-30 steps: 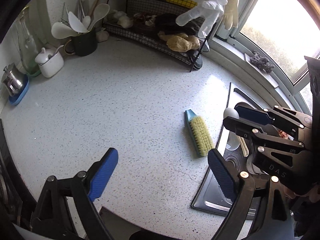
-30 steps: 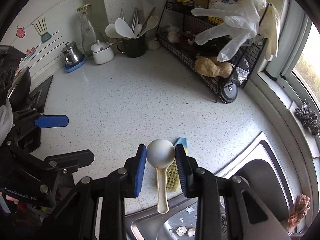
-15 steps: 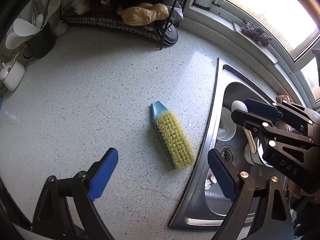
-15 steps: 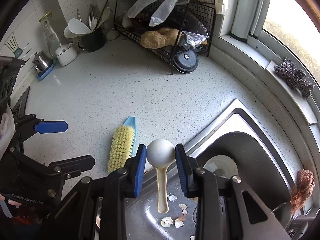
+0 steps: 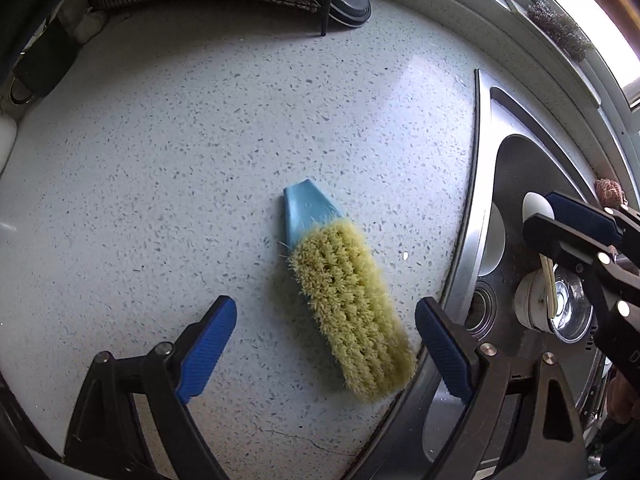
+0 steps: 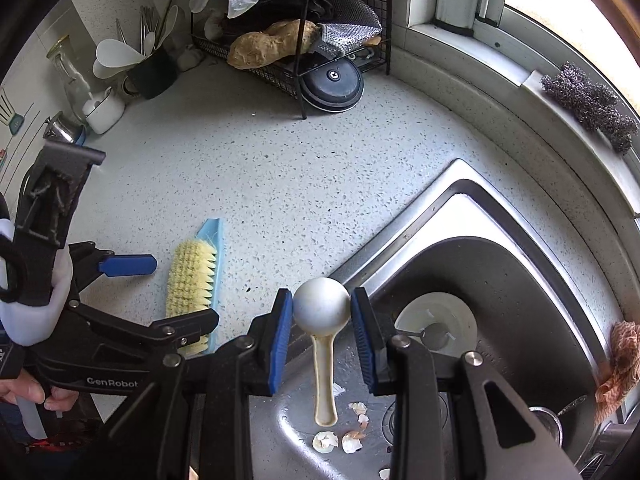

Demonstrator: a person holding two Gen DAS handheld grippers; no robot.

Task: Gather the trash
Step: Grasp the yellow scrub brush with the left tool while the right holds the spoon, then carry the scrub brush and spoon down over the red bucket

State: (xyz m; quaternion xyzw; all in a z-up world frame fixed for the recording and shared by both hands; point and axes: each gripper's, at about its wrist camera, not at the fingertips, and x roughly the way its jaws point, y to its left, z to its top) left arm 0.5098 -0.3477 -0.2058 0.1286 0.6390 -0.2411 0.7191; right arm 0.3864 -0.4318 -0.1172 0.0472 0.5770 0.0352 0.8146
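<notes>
My right gripper (image 6: 321,326) is shut on the bowl of a cream plastic spoon (image 6: 322,320), handle hanging down over the steel sink (image 6: 472,216). Several eggshell pieces (image 6: 340,438) lie on the sink floor just below the spoon handle. My left gripper (image 5: 324,346) is open and empty, low over the speckled counter, its fingers either side of a yellow-bristled scrub brush (image 5: 348,304) with a blue back. The brush also shows in the right wrist view (image 6: 192,276). The right gripper with the spoon (image 5: 538,210) shows at the right of the left wrist view.
A white bowl with a metal spoon (image 6: 436,326) sits in the sink. An orange cloth (image 6: 620,364) hangs at its right rim. A wire rack (image 6: 296,32), a black round lid (image 6: 332,80), a utensil cup (image 6: 148,68) and jars stand at the back. Steel wool (image 6: 588,104) lies on the sill.
Both grippers have moved forward and lower. The left has closed in on the brush, which now lies between its fingers. The right, still holding the spoon, is over the sink.
</notes>
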